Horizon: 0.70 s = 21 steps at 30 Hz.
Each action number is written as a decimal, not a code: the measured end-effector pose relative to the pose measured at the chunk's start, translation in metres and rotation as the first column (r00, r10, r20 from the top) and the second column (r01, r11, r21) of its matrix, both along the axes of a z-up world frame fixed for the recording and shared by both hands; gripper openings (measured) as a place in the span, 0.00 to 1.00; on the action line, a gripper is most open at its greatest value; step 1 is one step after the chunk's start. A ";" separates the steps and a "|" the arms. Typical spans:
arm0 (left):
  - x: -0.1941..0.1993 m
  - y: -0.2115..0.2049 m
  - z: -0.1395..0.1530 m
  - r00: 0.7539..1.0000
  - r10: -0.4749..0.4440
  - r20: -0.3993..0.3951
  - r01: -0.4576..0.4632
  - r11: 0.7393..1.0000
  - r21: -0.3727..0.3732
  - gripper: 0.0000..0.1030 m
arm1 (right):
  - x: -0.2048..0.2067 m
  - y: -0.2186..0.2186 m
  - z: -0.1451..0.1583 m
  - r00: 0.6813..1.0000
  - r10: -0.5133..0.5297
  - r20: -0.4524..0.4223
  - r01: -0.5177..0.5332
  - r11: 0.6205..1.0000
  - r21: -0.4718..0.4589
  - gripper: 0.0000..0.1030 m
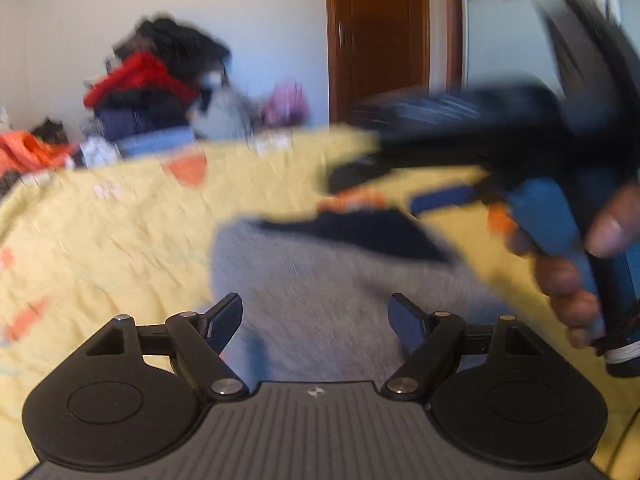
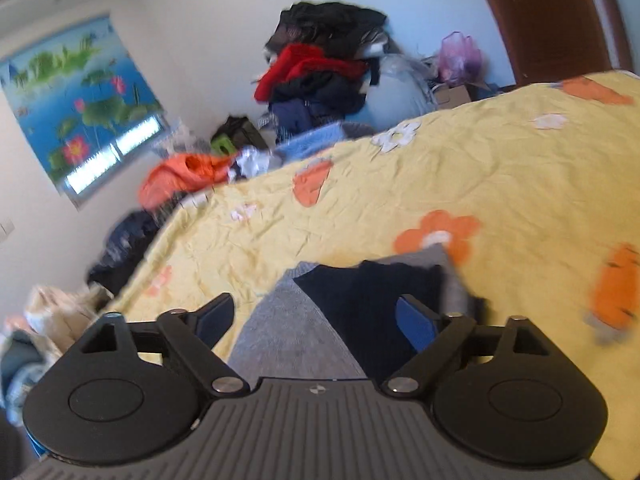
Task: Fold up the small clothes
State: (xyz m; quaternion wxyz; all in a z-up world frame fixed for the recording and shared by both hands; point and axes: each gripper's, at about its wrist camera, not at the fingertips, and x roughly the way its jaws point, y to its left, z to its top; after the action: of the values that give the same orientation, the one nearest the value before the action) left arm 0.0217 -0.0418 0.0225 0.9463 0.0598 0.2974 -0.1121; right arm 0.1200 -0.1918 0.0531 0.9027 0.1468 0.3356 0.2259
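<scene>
A small grey garment [image 1: 320, 292] with a dark navy part [image 1: 360, 236] lies on the yellow flowered bedspread [image 1: 112, 248]. My left gripper [image 1: 318, 322] is open and empty just above the grey cloth. My right gripper [image 2: 316, 320] is open over the same garment [image 2: 280, 328], whose navy part [image 2: 372, 300] lies between the fingers. The right gripper [image 1: 352, 176] also shows blurred in the left wrist view, held by a hand at the right, beyond the garment.
A heap of clothes [image 2: 320, 68] is piled against the wall past the bed. An orange garment [image 2: 184, 176] lies at the bed's far edge. A brown door [image 1: 380, 36] stands at the back right. Bags [image 2: 56, 316] lie on the floor at left.
</scene>
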 end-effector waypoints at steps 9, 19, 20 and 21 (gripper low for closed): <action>-0.003 -0.008 -0.037 0.998 -0.045 0.041 0.041 0.994 0.105 0.81 | 0.001 0.022 -0.039 0.997 0.076 0.024 -0.067 0.957 -0.281 0.83; -0.029 0.003 -0.038 0.999 -0.043 -0.031 0.044 0.999 0.028 0.86 | -0.039 0.024 -0.040 0.996 0.063 0.069 -0.039 0.951 -0.306 0.88; -0.029 0.004 -0.038 0.999 -0.036 -0.025 0.036 0.999 0.025 0.88 | -0.041 0.025 -0.040 0.994 0.078 0.078 -0.048 0.944 -0.327 0.88; -0.029 0.006 -0.034 0.999 -0.018 -0.036 0.019 1.000 0.013 0.88 | -0.043 0.024 -0.036 0.996 0.064 0.067 -0.039 0.945 -0.324 0.88</action>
State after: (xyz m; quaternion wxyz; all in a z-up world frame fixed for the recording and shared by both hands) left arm -0.0077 -0.0356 -0.0120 0.9393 0.0669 0.3144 -0.1198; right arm 0.0774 -0.1681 0.0170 0.9205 -0.0202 0.3368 0.1971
